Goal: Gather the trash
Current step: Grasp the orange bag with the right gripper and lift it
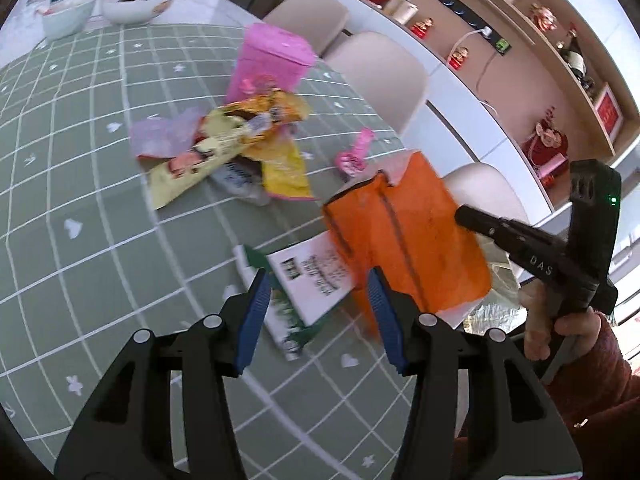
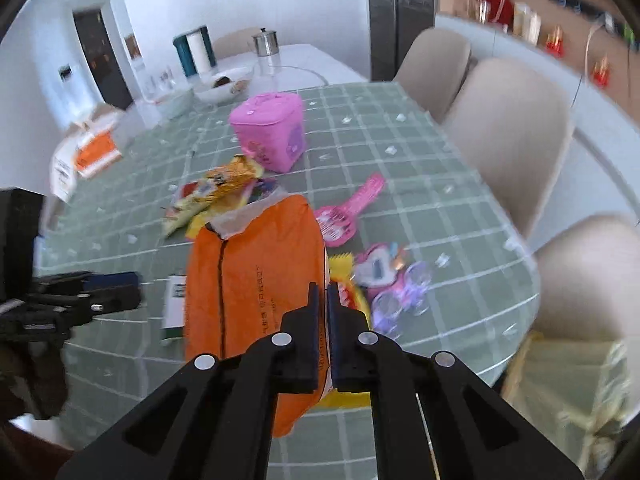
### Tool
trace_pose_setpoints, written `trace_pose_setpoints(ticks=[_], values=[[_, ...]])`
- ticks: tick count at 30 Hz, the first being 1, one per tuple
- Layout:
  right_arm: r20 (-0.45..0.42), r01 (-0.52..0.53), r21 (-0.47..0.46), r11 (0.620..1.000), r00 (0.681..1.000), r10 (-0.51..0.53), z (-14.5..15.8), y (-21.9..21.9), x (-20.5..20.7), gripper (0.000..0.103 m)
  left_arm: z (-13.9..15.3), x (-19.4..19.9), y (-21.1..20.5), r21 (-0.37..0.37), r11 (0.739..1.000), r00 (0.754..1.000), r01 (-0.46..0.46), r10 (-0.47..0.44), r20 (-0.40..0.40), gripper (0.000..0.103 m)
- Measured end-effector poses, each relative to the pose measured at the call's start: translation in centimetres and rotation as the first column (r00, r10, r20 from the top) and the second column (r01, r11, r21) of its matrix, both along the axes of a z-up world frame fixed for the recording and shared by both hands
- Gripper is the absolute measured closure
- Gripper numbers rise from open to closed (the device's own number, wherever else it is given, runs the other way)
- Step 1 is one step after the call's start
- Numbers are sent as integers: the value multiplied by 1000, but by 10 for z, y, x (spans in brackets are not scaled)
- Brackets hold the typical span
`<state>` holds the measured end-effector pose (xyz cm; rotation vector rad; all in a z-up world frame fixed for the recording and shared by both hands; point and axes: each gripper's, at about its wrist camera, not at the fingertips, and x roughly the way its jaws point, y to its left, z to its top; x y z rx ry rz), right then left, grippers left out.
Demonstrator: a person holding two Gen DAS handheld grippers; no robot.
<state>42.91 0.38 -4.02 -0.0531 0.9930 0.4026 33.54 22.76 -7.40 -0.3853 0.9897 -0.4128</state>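
Observation:
An orange plastic bag (image 2: 248, 280) hangs above the green checked table (image 2: 440, 208), and my right gripper (image 2: 323, 296) is shut on its right edge. In the left wrist view the orange bag (image 1: 400, 240) shows at the right, with the right gripper (image 1: 460, 216) against its side. My left gripper (image 1: 320, 312) stands open over a white and green packet (image 1: 304, 280) that lies flat on the table; its pads touch nothing. A pile of yellow, purple and orange wrappers (image 1: 240, 140) lies further back. A yellow wrapper (image 2: 344, 272) peeks out from under the bag.
A pink box (image 1: 272, 60) stands behind the pile. A pink toy scoop (image 2: 348, 212) and a purple toy car (image 2: 396, 280) lie to the right. Bowls (image 1: 128, 6) sit at the far end. Beige chairs (image 2: 512, 128) line the right side. A pale bag-lined bin (image 2: 568, 380) stands off the table's corner.

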Motion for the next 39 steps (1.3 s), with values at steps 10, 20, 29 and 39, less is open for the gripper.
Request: trace_pose_setpoints(ticks=[10, 20, 29, 39], values=[[-106, -64, 76, 995, 992, 72, -43, 9, -11, 56, -6, -1, 17, 45, 997, 998, -68, 69, -14, 55], [-91, -82, -32, 996, 993, 79, -65, 50, -18, 87, -12, -15, 54, 63, 989, 990, -137, 139, -30, 55], [38, -32, 30, 999, 999, 31, 3, 27, -19, 98, -3, -13, 61, 67, 989, 992, -129, 128, 9, 55], [121, 129, -42, 991, 985, -123, 63, -38, -14, 98, 10, 0, 5, 76, 997, 998, 0, -5, 65, 54]])
